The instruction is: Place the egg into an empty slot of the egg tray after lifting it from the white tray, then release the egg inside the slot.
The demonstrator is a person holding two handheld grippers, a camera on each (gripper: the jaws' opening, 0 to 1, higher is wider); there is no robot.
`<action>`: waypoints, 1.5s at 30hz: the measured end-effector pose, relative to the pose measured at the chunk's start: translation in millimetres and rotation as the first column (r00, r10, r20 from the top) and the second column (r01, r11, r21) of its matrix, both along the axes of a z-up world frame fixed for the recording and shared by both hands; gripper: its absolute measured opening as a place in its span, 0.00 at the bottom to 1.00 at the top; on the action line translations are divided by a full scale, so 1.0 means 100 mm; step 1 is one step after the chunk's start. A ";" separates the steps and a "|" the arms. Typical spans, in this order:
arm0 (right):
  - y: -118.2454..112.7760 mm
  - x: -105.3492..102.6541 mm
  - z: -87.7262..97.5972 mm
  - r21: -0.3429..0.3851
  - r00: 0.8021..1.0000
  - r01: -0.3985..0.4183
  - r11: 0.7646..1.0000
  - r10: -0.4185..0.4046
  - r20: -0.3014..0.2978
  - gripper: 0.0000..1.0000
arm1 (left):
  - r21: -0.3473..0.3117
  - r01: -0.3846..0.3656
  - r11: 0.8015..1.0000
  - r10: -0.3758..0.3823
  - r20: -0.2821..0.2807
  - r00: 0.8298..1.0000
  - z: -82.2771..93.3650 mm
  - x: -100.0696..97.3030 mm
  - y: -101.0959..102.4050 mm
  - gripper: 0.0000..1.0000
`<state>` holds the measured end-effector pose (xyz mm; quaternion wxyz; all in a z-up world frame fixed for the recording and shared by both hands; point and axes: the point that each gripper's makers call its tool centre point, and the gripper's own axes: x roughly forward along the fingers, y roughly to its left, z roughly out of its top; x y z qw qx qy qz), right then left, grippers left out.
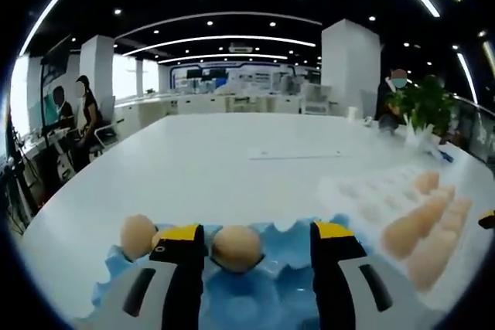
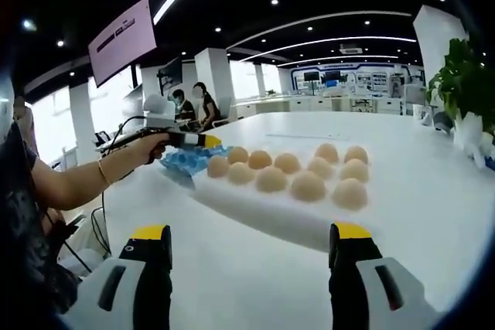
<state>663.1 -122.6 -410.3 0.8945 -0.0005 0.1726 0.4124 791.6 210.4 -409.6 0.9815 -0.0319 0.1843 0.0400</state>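
White counter (image 1: pixel 232 168) stretches across a bright open office; no brand, label or legible writing can be read, and the wall screen (image 2: pixel 122 40) in the right gripper view shows text too small to make out. In the left gripper view, the left gripper (image 1: pixel 259 245) stands spread over the blue egg tray (image 1: pixel 286 284), its yellow-tipped jaws either side of an egg (image 1: pixel 237 247) seated in a slot and not touching it; a second egg (image 1: pixel 137 235) sits in the slot just left of the left jaw. To the right, the white tray (image 1: pixel 348 191) lies on the counter with more eggs (image 1: pixel 421 226) along its far side. In the right gripper view, the right gripper (image 2: pixel 251 249) hangs spread and empty above the bare counter, near the white tray's close edge, where ten eggs rest in rows; beyond them a person's hand (image 2: pixel 151 147), forearm extended level from the left with a bracelet at the wrist, holds the left gripper over the blue egg tray at the white tray's far-left end. A potted plant (image 2: pixel 464 83) stands at the counter's right edge; people sit at desks in the background.
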 end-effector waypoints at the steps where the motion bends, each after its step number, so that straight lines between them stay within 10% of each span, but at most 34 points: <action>1: 0.00 0.00 0.00 0.000 1.000 -0.001 1.000 0.001 0.001 0.87 | 0.001 0.000 1.000 0.000 -0.001 1.000 0.01 -0.01 -0.01 0.59; 25: 0.00 -0.01 0.02 0.001 1.000 -0.006 1.000 0.006 0.006 0.87 | 0.030 0.082 0.996 -0.084 0.081 0.993 0.27 -0.02 -0.27 1.00; 45: 0.03 0.01 0.06 -0.002 1.000 -0.013 1.000 0.013 0.018 0.87 | 0.035 0.093 0.995 -0.096 0.074 0.993 0.30 -0.08 -0.40 0.99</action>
